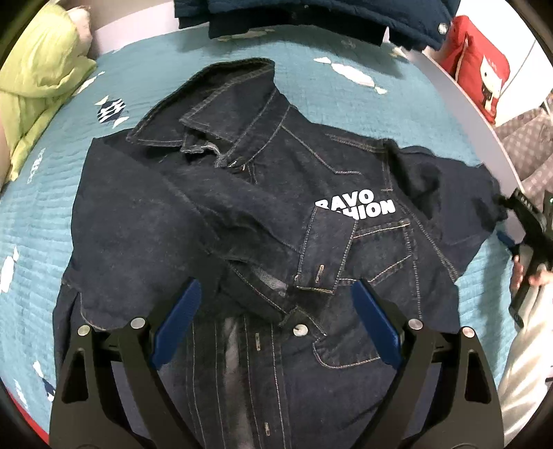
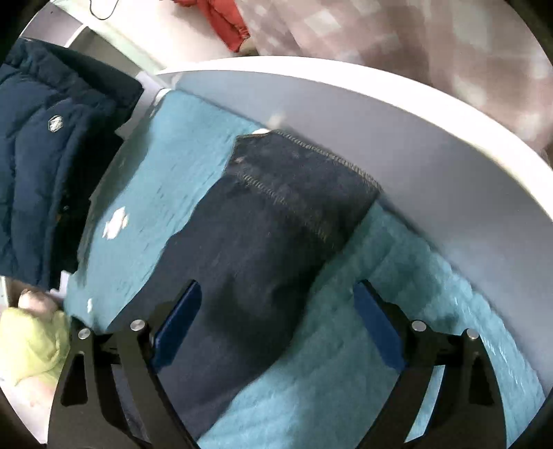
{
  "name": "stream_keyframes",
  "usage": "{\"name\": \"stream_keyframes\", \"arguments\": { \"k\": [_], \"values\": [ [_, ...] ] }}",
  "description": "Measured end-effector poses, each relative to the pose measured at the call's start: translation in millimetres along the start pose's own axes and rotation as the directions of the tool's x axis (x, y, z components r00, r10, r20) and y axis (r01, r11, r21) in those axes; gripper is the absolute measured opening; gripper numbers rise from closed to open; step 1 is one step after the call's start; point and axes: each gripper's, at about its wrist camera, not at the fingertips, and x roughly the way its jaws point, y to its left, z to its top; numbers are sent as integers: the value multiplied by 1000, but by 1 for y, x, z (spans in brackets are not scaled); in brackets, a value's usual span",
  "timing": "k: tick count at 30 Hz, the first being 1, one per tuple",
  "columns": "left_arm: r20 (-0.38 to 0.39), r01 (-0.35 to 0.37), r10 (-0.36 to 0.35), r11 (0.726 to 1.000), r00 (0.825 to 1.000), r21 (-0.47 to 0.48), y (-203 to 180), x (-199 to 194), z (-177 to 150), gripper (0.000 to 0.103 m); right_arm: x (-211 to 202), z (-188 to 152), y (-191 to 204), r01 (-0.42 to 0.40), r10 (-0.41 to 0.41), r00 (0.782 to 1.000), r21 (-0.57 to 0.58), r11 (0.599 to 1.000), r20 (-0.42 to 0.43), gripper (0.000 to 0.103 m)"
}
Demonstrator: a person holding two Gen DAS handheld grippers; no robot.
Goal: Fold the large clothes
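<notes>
A dark denim jacket [image 1: 262, 221] with white lettering lies front-up on a teal bedspread [image 1: 145, 83]. Its left sleeve is folded across the chest, cuff [image 1: 325, 252] over the pocket. My left gripper [image 1: 276, 311] is open and empty above the jacket's button placket. The right sleeve [image 1: 459, 193] stretches toward the bed's right edge. In the right wrist view the right gripper [image 2: 276, 311] is open over this sleeve [image 2: 269, 241], whose cuff end [image 2: 304, 162] lies near the white bed frame. The right gripper also shows in the left wrist view [image 1: 528, 235].
A navy puffer jacket [image 1: 311, 17] lies at the far edge, also in the right wrist view [image 2: 52, 145]. A lime green pillow [image 1: 38, 89] is at the left. A white bed frame [image 2: 397, 138] borders the right, with a red cushion [image 1: 480, 65] and checked fabric [image 2: 397, 41] beyond.
</notes>
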Motion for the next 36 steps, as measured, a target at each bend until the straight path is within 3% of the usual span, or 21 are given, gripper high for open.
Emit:
{"name": "stream_keyframes", "arguments": {
  "k": [5, 6, 7, 9, 10, 13, 15, 20, 22, 24, 26, 29, 34, 36],
  "values": [
    [-32, -24, 24, 1000, 999, 3, 1, 12, 4, 89, 16, 20, -1, 26, -26, 995, -6, 1000, 97, 87],
    [-35, -22, 22, 1000, 999, -3, 2, 12, 5, 89, 18, 22, -1, 30, -29, 994, -5, 1000, 101, 82],
    [-35, -16, 16, 1000, 999, -6, 2, 13, 5, 89, 18, 23, 1, 55, -53, 992, -12, 998, 116, 60],
    [-28, 11, -12, 1000, 1000, -11, 1, 11, 5, 89, 12, 24, 5, 90, -82, 987, -53, 995, 141, 26],
    [-24, 33, -33, 999, 999, -12, 0, 10, 6, 89, 8, 23, 3, 60, -52, 988, -49, 997, 146, 17],
    [-27, 95, -95, 995, 995, -14, -9, 13, 12, 88, -15, 18, 5, -2, 14, 984, -70, 998, 179, 15],
    [-34, 134, -134, 991, 990, -4, -20, 17, 19, 75, -39, 14, 17, -12, 38, 973, -117, 993, 226, 15],
    [-38, 208, -206, 978, 978, 34, -55, 27, 37, 58, -107, 11, 47, -43, 120, 932, -224, 974, 343, 15],
    [-45, 266, -264, 963, 964, 47, -73, 35, 49, 48, -129, 12, 57, -52, 149, 917, -261, 964, 370, 14],
    [-63, 318, -315, 947, 947, 44, -90, 49, 58, 31, -149, 11, 65, -86, 194, 908, -285, 955, 373, 15],
    [-114, 293, -286, 955, 951, 51, -106, 72, 63, 19, -164, 3, 75, -105, 232, 895, -326, 940, 381, 14],
    [-171, 227, -214, 972, 962, 57, -122, 119, 62, 19, -182, -14, 90, -139, 290, 890, -396, 908, 353, 14],
    [-135, 203, -194, 977, 972, 58, -128, 127, 61, 18, -194, -51, 122, -173, 359, 879, -493, 853, 314, 14],
    [-133, 215, -207, 975, 969, 50, -127, 129, 61, 18, -200, -62, 135, -230, 405, 874, -506, 831, 269, 14]
  ]
}}
